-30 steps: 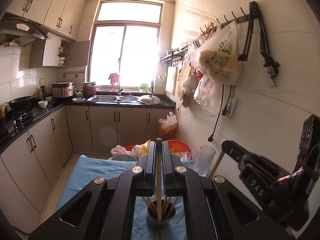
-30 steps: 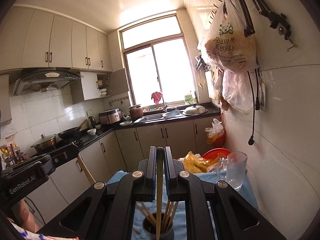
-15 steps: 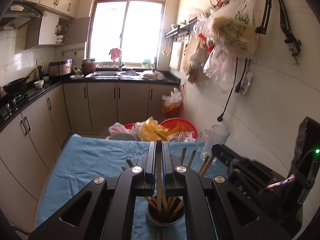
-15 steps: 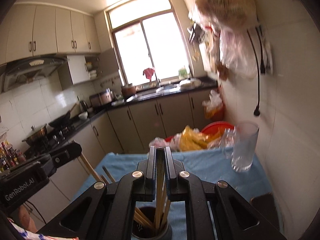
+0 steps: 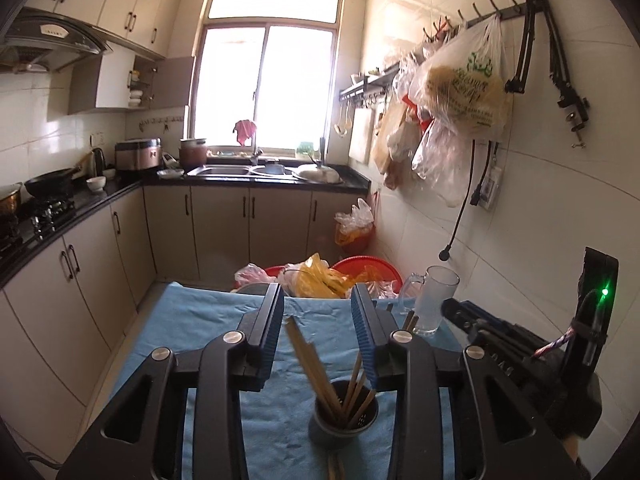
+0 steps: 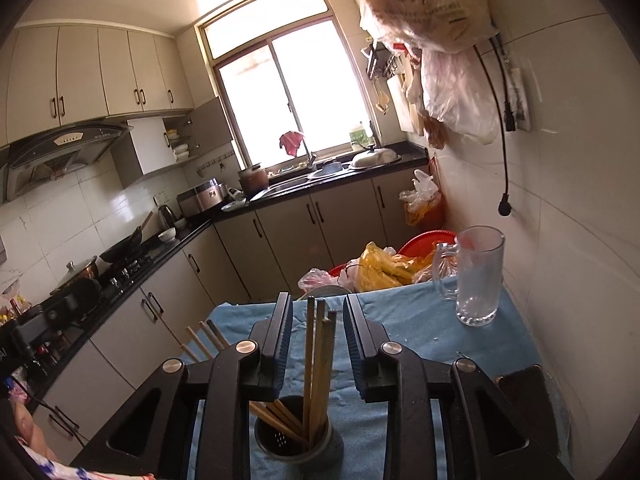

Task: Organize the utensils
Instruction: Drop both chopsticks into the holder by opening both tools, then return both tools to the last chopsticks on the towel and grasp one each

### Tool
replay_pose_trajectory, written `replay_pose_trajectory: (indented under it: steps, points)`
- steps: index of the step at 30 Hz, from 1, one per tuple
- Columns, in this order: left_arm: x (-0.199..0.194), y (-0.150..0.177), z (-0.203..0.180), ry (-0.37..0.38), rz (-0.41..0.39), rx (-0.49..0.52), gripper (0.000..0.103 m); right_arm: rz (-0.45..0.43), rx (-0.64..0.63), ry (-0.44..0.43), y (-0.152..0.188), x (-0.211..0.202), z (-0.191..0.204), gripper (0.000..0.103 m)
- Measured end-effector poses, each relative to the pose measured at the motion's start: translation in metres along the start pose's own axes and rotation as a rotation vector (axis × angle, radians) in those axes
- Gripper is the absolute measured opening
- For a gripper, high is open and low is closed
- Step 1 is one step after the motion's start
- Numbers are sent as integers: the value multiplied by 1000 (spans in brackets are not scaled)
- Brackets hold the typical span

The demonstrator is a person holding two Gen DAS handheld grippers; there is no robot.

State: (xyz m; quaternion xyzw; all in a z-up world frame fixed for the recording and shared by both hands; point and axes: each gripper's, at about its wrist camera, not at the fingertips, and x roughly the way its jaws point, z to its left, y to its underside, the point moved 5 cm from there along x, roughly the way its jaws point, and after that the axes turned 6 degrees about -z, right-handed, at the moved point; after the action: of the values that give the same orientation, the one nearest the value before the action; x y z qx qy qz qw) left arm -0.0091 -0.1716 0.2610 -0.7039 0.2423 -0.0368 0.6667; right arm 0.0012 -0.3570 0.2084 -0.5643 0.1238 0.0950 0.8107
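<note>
A grey perforated utensil cup stands on the blue cloth and holds several wooden chopsticks. My left gripper is open above the cup with nothing between its jaws. In the right wrist view the same cup sits just below my right gripper, which is open too; several chopsticks stand upright between its jaws, untouched. The right gripper's body shows at the right of the left wrist view.
A glass mug stands on the cloth by the tiled wall. Red basins with plastic bags lie beyond the table's far edge. Counter, sink and stove run along the left and back. Bags hang on the right wall.
Both grippers were shut on a chopstick each; both have opened and the chopsticks now stand in the cup.
</note>
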Motion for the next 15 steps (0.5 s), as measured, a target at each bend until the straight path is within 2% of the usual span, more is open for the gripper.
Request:
replay_pose_trajectory:
  steps: [4, 6, 7, 9, 12, 15]
  points:
    - [-34, 13, 11, -14, -17, -3, 44, 39, -4, 6, 24, -25, -5, 38]
    - [-45, 27, 20, -24, -4, -17, 49, 97, -5, 2, 50, -32, -8, 40]
    - [-50, 36, 24, -26, 9, -27, 51, 157, -11, -8, 74, -34, -8, 40]
    - [-52, 64, 33, -26, 63, -54, 51, 263, -30, -34, 115, -33, -5, 40]
    - [-41, 119, 46, -26, 207, -94, 51, 445, -80, -99, 186, -33, 8, 39]
    - [-27, 173, 50, -29, 353, -102, 51, 553, -145, -145, 236, -40, 25, 34]
